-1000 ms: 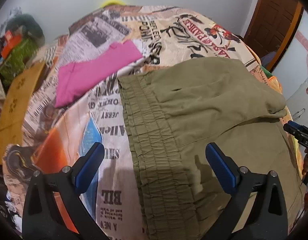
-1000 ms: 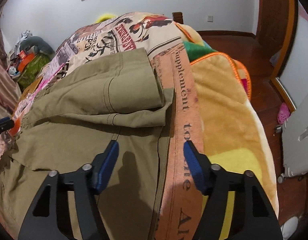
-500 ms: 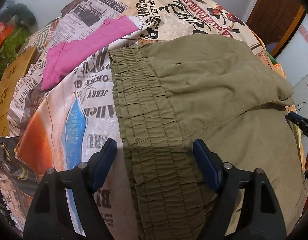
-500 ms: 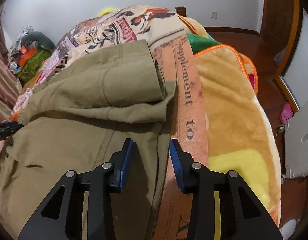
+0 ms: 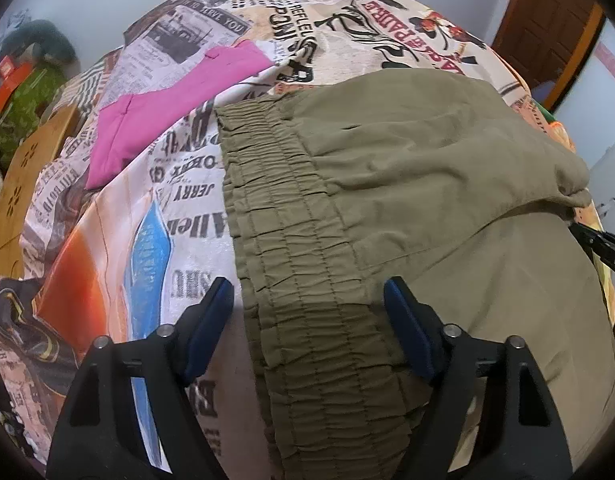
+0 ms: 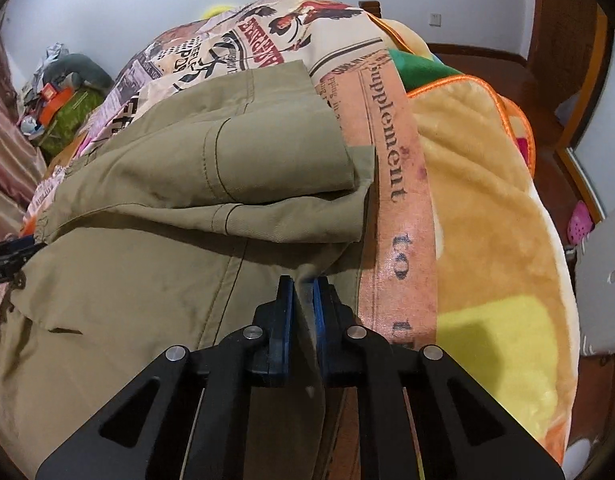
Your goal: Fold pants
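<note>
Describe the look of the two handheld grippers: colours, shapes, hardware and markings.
Both look alike. The left gripper has two matte black angular fingers with triangular cut-outs, round silver pivot pins and flat dark blue pads. The right gripper shows the same black frame, silver pins and blue pads. No cables or sleeves are visible; white lettering on its side is only partly readable.

my grippers: 2, left gripper (image 5: 307, 304) and right gripper (image 6: 303, 286) | olive pants (image 5: 407, 208): 1 | pink garment (image 5: 167, 108): 1 | newspaper-print bedsheet (image 5: 187, 208): 1 | yellow plush blanket (image 6: 487, 208): 1 | pink slipper (image 6: 579, 222) on floor: 1
</note>
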### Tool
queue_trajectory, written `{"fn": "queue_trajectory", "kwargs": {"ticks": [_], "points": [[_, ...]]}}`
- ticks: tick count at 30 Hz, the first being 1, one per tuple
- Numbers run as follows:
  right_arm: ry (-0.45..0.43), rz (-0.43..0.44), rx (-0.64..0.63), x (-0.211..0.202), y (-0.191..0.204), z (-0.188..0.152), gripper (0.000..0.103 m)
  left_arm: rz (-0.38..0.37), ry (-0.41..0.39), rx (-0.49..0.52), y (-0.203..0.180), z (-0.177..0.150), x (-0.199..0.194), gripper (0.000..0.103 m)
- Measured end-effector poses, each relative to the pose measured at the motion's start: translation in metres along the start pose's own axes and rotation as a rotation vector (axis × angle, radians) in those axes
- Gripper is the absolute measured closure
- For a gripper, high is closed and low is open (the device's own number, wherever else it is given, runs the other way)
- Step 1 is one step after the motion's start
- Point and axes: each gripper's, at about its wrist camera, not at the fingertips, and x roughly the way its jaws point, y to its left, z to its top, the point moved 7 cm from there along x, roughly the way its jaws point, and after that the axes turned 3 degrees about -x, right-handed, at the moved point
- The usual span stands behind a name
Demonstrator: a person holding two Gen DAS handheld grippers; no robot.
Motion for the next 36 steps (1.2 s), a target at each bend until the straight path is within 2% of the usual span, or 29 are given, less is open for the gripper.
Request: {"fn": "queue_trajectory", "kwargs": {"ticks": [5,7,14,21,25,29,32,34,36], "points": [[-0.027,-0.075,-0.083,-0.004,0.008,-0.001,0.097,0.025,-0.005,0.031,-0.003,-0.002,-0.002,0.033],[-0.026,-0.089,-0.083,-0.008,0.005,-0.002,0.098,0.031,-0.007,0.04,-0.002,-0.003,-0.004,0.035],[-0.018,-0.112,-0.057,-0.021,0.003,-0.018,0.098,0.056,-0.017,0.053,-0.002,-0.006,-0.005,0.034],[-0.004,-0.052,-0.003,-0.031,0.0,-0.024,0.097,-0.003,-0.004,-0.006,0.005,-0.01,-0.01,0.033],[-0.049,-0.023,-0.031,-0.053,0.004,-0.017,0.096,-0.007,0.001,0.002,0.004,-0.009,-0.025,0.033],[-0.101,-0.045,-0.047,-0.069,0.007,0.001,0.096,0.002,-0.055,0.009,0.007,0.004,-0.048,0.033],[-0.14,-0.037,-0.027,-0.074,0.004,0.02,0.087,0.011,-0.088,-0.008,0.014,0.019,-0.057,0.033],[-0.151,-0.037,-0.032,-0.073,0.003,0.032,0.074,0.019,-0.084,-0.021,0.02,0.028,-0.052,0.033],[-0.156,-0.049,-0.047,-0.068,0.002,0.042,0.071,0.014,-0.061,-0.039,0.023,0.033,-0.042,0.033]]}}
